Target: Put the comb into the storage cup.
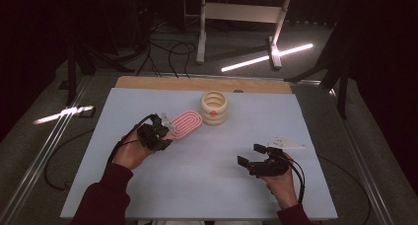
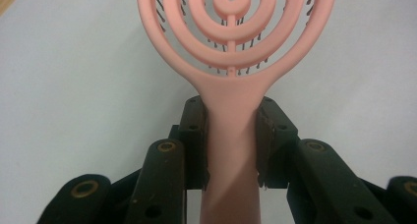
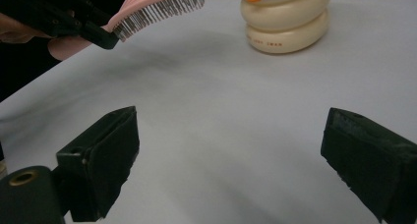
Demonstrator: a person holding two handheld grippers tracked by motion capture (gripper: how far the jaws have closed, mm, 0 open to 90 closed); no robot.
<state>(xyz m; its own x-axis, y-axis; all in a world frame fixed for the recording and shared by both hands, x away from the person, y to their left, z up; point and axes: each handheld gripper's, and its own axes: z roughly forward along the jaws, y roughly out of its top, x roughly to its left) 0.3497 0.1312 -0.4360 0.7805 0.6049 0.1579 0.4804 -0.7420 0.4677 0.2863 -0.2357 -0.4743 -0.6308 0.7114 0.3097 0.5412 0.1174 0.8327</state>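
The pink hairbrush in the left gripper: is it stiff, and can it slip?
The pink hairbrush probably stays stiff: it juts out level from the left gripper without sagging. Its open-ring head suggests low weight. The smooth handle might slide, as the jaws clamp only a narrow stretch.

left gripper (image 1: 162,126): black body, two flat black jaws on hinged black links, brass-coloured rivets at the joints, small dark screw holes on the jaw blocks
right gripper (image 1: 250,155): black, blocky jaw pads with a rough matte face, brass-ringed hole at the link, grey three-cornered plate (image 1: 287,144) on top
cables: thin black cable (image 1: 298,178) looping off each gripper toward the wrist
sleeves: dark red long sleeve (image 1: 105,195) on both forearms
hands: bare, no gloves
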